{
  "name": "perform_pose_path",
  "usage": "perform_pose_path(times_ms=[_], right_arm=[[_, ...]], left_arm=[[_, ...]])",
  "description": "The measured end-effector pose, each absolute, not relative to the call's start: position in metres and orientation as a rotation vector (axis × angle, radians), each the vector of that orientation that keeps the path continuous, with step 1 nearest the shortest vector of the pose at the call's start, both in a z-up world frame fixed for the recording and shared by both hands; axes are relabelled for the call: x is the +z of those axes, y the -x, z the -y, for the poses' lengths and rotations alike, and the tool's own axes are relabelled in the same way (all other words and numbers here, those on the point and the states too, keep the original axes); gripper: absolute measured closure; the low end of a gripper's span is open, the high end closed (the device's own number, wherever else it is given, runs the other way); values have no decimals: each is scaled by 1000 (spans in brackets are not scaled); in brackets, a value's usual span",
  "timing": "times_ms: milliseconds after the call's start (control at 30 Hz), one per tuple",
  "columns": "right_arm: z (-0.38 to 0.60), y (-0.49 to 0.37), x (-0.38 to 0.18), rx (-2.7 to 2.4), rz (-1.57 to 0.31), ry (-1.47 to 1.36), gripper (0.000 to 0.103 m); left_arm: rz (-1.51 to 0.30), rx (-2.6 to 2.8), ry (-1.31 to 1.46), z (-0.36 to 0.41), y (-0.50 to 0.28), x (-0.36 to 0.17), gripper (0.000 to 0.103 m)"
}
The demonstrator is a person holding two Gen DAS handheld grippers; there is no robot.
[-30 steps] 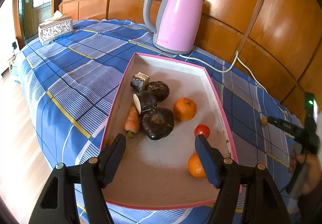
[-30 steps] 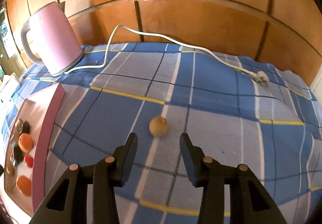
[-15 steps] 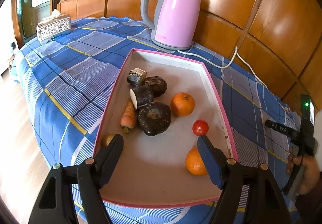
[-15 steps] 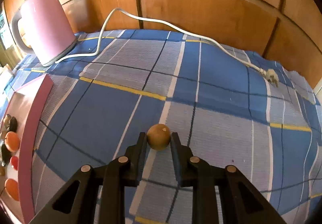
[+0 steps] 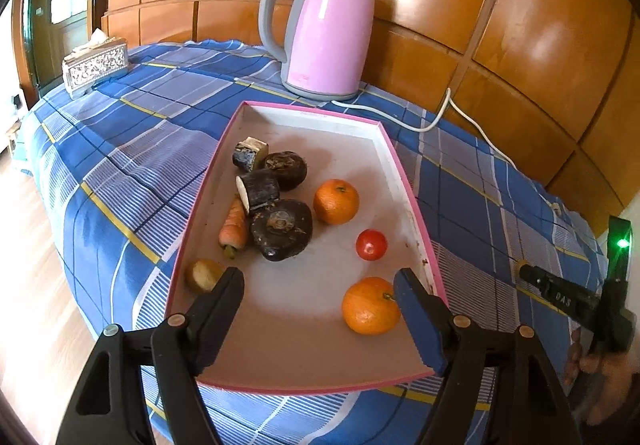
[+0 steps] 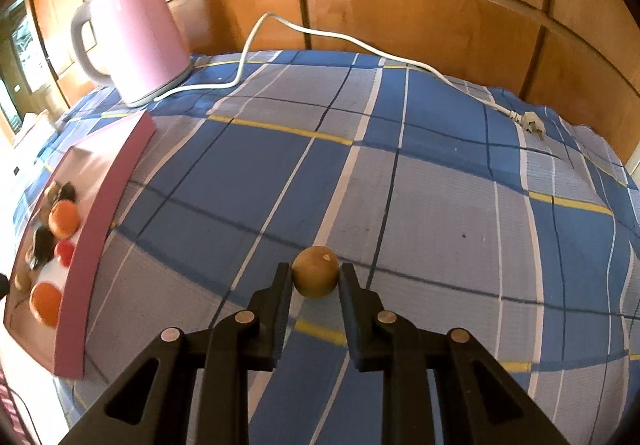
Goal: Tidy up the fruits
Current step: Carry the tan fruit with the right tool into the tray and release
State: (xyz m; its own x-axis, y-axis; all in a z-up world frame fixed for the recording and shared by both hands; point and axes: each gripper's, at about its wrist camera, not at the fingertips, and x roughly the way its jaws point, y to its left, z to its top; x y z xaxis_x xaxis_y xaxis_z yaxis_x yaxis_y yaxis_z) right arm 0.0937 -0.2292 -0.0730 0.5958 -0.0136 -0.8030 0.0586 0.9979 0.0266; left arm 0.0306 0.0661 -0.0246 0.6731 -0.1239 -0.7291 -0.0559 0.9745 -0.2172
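Brown round fruit [image 6: 315,277] sits clamped between the right gripper [image 6: 315,282] fingers on the checked cloth [image 6: 440,205], well right of the pink tray [image 5: 408,189]; the left gripper [image 5: 318,291] hangs spread wide over that tray's near end.

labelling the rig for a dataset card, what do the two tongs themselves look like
Both are black plastic with triangular cut-outs and round silver rivets. The left tongs carry blue pads on the fingers. The right tongs look all black; from the left camera they show a green light and faint white lettering.
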Motion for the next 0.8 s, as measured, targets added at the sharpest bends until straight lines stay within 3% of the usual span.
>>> perform_pose_path(times_ms=[500,800], right_arm=[[208,-54,-69,61,-930,-89,79],[157,-70,-37,247,-874,-54,79]], left_arm=[[-808,-20,243,-73,-20,-18,20],[-770,91,304,-107,-16,-16,20]])
